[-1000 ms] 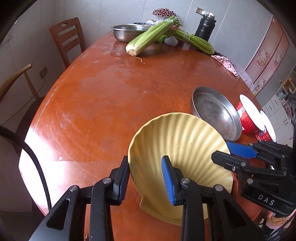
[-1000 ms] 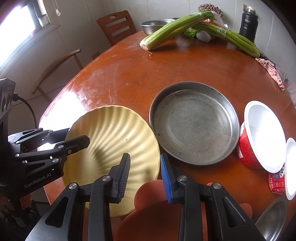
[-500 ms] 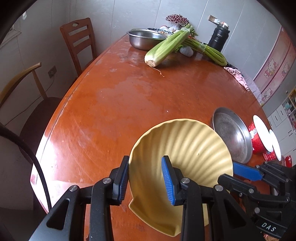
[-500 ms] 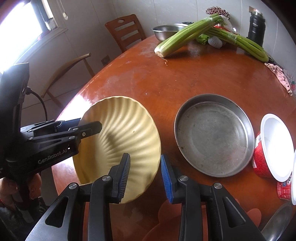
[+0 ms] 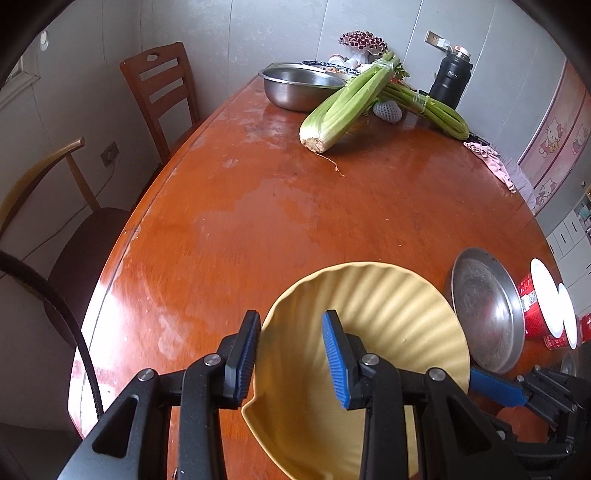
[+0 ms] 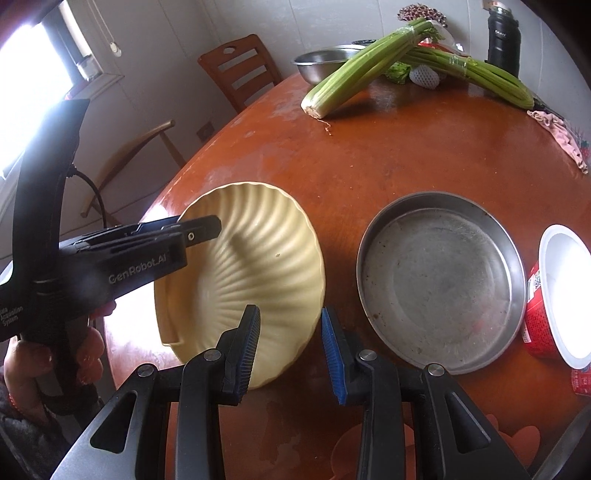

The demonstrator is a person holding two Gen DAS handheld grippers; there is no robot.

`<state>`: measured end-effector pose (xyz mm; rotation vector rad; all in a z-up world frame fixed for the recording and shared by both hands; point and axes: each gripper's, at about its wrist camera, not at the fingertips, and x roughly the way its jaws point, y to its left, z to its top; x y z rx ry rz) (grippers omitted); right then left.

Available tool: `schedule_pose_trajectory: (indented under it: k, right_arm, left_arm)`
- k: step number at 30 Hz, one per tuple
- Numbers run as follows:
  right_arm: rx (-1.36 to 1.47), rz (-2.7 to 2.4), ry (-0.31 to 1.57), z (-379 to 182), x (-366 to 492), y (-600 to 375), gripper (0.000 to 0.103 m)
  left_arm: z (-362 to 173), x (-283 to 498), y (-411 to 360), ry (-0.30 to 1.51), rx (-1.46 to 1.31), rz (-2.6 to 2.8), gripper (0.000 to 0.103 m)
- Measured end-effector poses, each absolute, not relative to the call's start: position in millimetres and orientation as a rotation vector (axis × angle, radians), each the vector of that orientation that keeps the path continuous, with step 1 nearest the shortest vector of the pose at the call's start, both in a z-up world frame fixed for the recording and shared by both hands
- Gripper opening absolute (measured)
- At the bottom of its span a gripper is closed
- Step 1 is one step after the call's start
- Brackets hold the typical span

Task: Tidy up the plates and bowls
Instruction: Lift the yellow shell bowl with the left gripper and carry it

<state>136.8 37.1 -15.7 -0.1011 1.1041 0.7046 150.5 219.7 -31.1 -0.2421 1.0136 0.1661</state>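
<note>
1. Left tongs (image 5: 290, 356) clamped on rim of ridged yellow shell-shaped plate (image 6: 258, 280), tilted above reddish wooden tabletop (image 5: 295, 206).
2. Right tongs (image 6: 290, 352) narrow, gripping nothing, near plate's edge.
3. Round steel pan (image 6: 441, 282) just beside plate, flat on tabletop.

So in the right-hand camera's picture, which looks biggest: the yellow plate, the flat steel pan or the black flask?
1. Yellow plate and flat steel pan: look alike, and the plate is lifted nearer the camera, so unranked.
2. Black flask: smallest, though farthest away.
</note>
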Motion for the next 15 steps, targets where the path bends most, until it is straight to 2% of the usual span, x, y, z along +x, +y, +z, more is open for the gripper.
schedule_pose_trajectory:
  k: [15]
  right_arm:
    - [-0.096,0.699,1.127,-24.3,142.4,39.9,0.036]
  left_arm:
    - [-40.2,165.0,220.1,1.013,-0.234,0.170,0.035]
